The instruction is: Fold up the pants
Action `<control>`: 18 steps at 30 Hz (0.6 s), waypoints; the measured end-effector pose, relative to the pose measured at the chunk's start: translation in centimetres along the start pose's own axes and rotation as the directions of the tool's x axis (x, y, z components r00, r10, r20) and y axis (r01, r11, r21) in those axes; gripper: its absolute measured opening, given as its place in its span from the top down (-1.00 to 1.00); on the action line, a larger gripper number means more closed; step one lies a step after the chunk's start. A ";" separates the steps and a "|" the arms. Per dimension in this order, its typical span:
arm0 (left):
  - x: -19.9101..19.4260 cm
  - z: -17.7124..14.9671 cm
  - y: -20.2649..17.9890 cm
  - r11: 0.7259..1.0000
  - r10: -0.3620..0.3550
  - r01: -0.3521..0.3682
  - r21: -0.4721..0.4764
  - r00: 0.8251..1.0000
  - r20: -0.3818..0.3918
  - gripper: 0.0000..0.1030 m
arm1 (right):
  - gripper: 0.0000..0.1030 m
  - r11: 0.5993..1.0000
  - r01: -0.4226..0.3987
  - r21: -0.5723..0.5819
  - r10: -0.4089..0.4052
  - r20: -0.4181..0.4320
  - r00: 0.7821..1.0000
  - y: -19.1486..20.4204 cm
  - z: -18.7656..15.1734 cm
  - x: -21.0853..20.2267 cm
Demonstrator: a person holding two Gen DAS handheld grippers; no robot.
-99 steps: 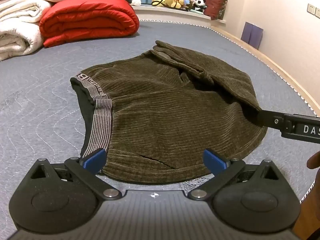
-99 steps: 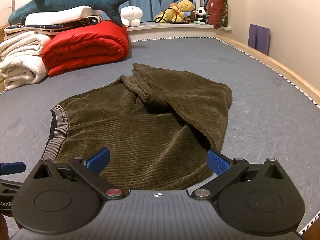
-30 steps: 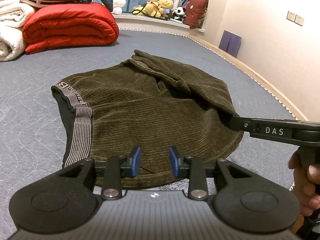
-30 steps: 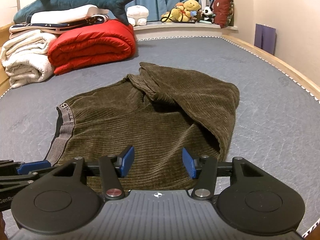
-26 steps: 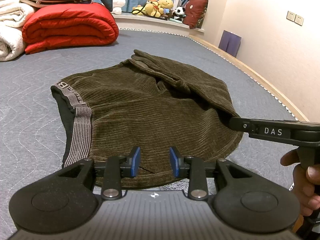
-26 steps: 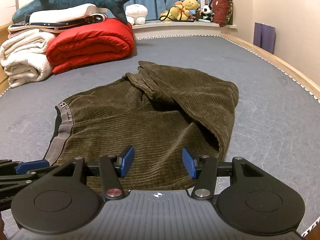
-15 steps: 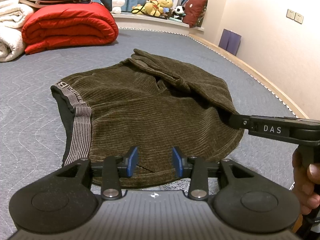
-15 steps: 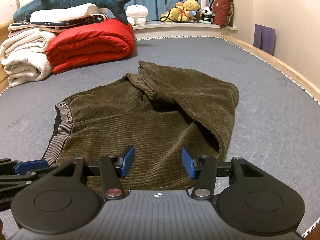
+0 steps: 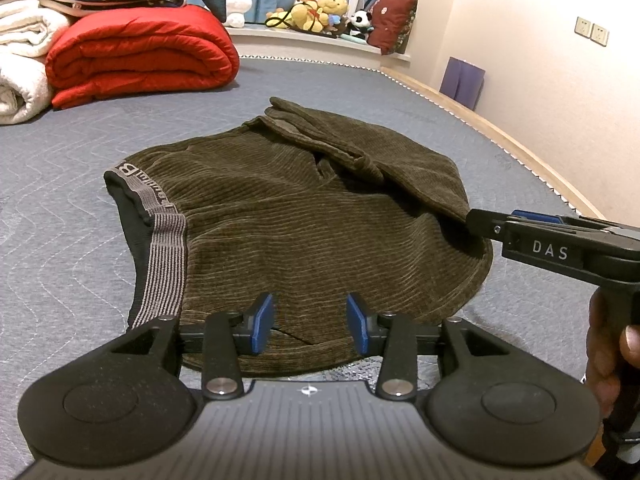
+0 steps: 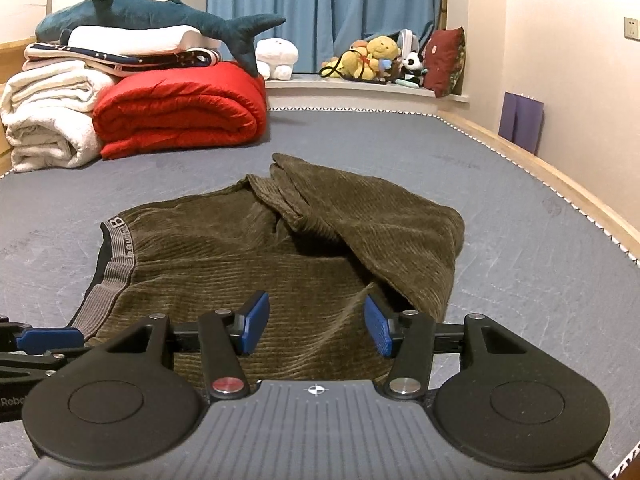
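Observation:
Olive-brown corduroy pants lie folded on the grey mat, striped grey waistband at the left, legs folded over at the right. My left gripper is open and empty just over the pants' near edge. My right gripper is open and empty over the near right part of the pants. The right gripper also shows in the left wrist view at the pants' right edge. The left gripper's blue fingertip shows at the left in the right wrist view.
A rolled red quilt, white blankets and a plush shark sit at the far left. Stuffed toys line the window ledge. A wooden edge borders the mat on the right.
Both grippers narrowed from wide open, then the left one opened a little again. Both have edged closer to the pants' near edge. The pants have not moved.

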State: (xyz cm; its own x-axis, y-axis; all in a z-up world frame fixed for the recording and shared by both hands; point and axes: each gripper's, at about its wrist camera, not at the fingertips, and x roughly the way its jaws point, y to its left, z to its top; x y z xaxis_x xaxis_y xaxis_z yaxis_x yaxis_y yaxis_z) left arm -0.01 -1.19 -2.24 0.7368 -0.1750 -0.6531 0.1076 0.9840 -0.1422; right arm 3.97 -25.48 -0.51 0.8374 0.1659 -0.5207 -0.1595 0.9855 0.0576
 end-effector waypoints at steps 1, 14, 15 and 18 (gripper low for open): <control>0.1 0.0 0.0 1.000 0.003 -0.003 0.000 1.000 0.001 0.03 | -0.07 1.000 -0.002 0.004 0.002 -0.002 1.000 -0.1 0.0 0.0; -0.2 0.2 1.7 0.987 0.162 -0.163 -0.002 0.983 0.081 -0.44 | -0.07 0.999 -0.042 0.008 0.042 -0.037 0.998 0.1 0.0 0.2; -0.1 0.4 2.4 0.985 0.174 -0.173 -0.022 0.982 0.079 -0.43 | -0.07 0.999 -0.040 0.011 0.040 -0.044 0.998 0.1 0.0 0.3; 0.7 1.9 5.7 0.985 0.093 -0.093 -0.146 0.996 -0.010 -0.14 | 0.00 0.998 -0.055 0.040 0.057 -0.056 0.997 -0.3 0.2 0.4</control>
State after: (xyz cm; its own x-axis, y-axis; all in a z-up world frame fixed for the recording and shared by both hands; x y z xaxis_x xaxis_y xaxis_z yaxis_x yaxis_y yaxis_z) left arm 2.40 4.40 -2.06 0.7369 -0.0835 -0.6708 -0.0603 0.9803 -0.1882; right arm 4.46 -25.70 -0.59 0.7962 0.2194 -0.5638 -0.1840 0.9756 0.1199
